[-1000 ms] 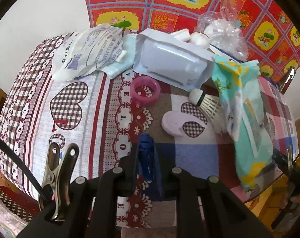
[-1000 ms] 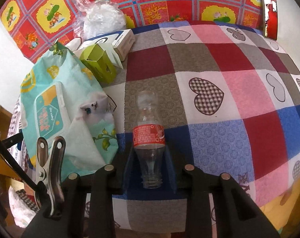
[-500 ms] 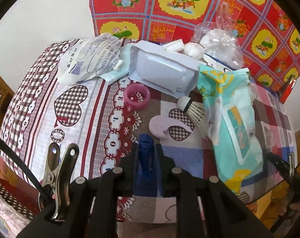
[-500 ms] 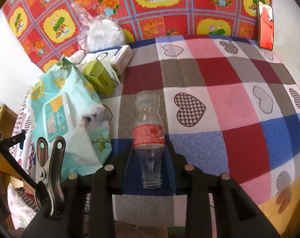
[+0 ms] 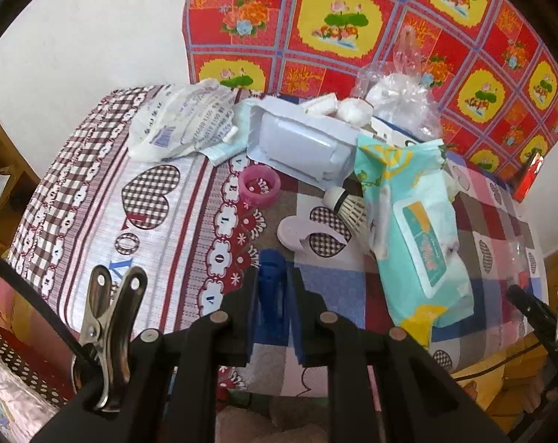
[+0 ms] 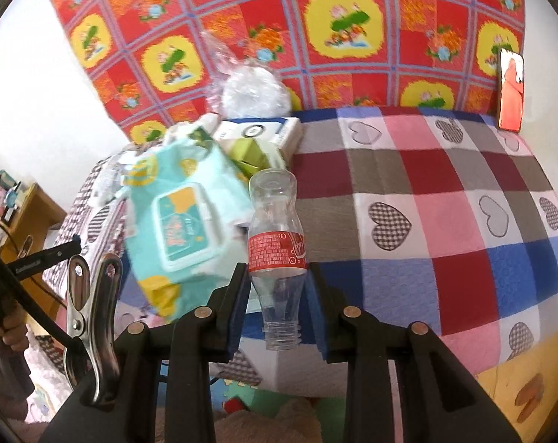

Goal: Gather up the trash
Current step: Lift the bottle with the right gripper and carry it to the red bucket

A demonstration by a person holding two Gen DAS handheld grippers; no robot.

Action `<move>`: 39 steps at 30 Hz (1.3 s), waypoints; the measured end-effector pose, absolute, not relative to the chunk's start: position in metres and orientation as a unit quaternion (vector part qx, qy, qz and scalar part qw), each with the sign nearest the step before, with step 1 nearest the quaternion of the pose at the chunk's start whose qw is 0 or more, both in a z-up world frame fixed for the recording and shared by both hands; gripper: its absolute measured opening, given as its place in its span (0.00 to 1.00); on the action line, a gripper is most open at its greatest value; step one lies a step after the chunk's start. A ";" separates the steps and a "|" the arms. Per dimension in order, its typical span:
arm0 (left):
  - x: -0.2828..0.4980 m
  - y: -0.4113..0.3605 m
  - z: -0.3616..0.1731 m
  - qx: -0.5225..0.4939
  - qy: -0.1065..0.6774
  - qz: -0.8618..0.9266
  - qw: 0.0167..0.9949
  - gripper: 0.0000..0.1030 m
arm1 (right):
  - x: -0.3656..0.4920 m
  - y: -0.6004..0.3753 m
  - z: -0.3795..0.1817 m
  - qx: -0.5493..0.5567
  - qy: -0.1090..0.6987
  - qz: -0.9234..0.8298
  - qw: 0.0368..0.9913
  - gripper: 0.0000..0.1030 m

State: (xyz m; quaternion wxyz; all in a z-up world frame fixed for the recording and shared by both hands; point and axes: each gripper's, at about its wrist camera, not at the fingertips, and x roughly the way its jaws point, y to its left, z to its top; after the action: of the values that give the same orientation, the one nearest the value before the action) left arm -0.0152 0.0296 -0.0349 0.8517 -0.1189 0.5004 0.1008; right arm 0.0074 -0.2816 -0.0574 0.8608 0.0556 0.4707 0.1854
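Observation:
My left gripper (image 5: 272,295) is shut on a blue plastic piece (image 5: 271,277), held above the near edge of the bed. My right gripper (image 6: 279,291) is shut on a clear empty plastic bottle (image 6: 277,247) with a red label, its neck pointing back toward the camera, lifted above the bed. A teal wet-wipes pack (image 5: 412,229) lies on the bed between the two; it also shows in the right wrist view (image 6: 183,217).
On the patchwork bedspread (image 6: 445,203) lie a crumpled white bag (image 5: 179,125), a white plastic tray (image 5: 301,144), a pink ring (image 5: 260,186), a shuttlecock (image 5: 347,203), a pale pink piece (image 5: 297,230), a clear bag (image 6: 253,90), a white box (image 6: 264,131), a green carton (image 6: 249,153).
Both grippers have risen and pulled back from the bed with their loads. The bottle has come up off the bedspread. More of the red wall cloth shows.

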 end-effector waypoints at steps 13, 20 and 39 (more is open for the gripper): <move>-0.061 0.061 0.008 -0.111 0.463 0.065 0.877 0.16 | -0.043 -0.210 -0.024 0.050 0.447 0.210 0.868 0.31; -0.090 0.089 0.024 -0.107 0.447 0.059 0.886 0.16 | -0.074 -0.159 -0.008 0.038 0.432 0.240 0.868 0.31; -0.166 0.192 0.032 -0.122 0.426 0.115 0.889 0.16 | -0.110 -0.008 0.008 -0.015 0.415 0.355 0.838 0.31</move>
State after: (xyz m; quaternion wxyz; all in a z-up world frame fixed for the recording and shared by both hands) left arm -0.1658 0.1921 0.0319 0.8891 -0.1221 0.4260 0.1151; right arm -0.1105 -0.0078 0.0082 0.8375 -0.0149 0.4147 0.3554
